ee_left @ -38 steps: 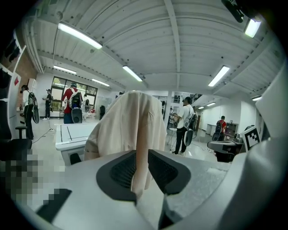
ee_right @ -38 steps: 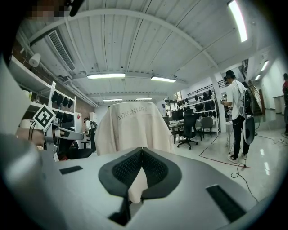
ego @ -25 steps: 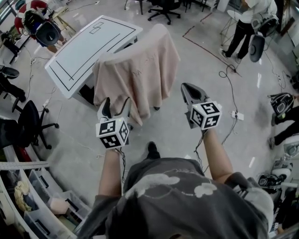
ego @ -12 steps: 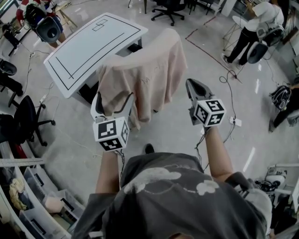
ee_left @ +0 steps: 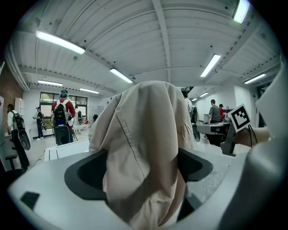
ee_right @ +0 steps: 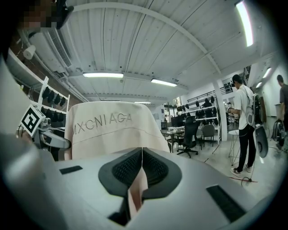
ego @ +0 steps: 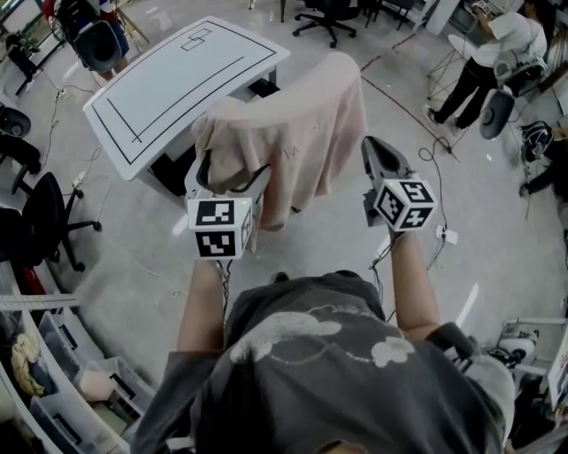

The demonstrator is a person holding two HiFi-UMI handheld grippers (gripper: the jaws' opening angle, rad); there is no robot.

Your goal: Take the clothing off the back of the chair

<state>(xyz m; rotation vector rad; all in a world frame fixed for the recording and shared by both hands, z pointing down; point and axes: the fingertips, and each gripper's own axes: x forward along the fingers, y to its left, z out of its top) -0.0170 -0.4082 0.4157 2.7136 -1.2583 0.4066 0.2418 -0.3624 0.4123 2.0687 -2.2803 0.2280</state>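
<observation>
A beige garment [ego: 302, 124] drapes over a chair back, which it hides entirely. My left gripper [ego: 231, 173] stands wide open around the garment's lower left corner. In the left gripper view a bunch of the cloth [ee_left: 144, 148] hangs between the spread jaws of that gripper [ee_left: 144, 167]; I see no squeeze on it. My right gripper [ego: 377, 152] is at the garment's right edge. In the right gripper view its pads [ee_right: 155, 168] are closed together on a thin strip of the cloth [ee_right: 136, 195], and the lettered back of the garment [ee_right: 112, 130] fills the view ahead.
A white table [ego: 177, 80] with black outlines stands just behind the chair. Black office chairs [ego: 44, 222] are at the left and at the top [ego: 328, 13]. A person [ego: 488, 62] stands top right. Cables [ego: 435, 142] cross the floor; storage bins [ego: 62, 372] line the lower left.
Both grippers moved up and forward to the garment. The left jaws spread wider and now straddle its lower left corner. The right gripper stayed shut.
</observation>
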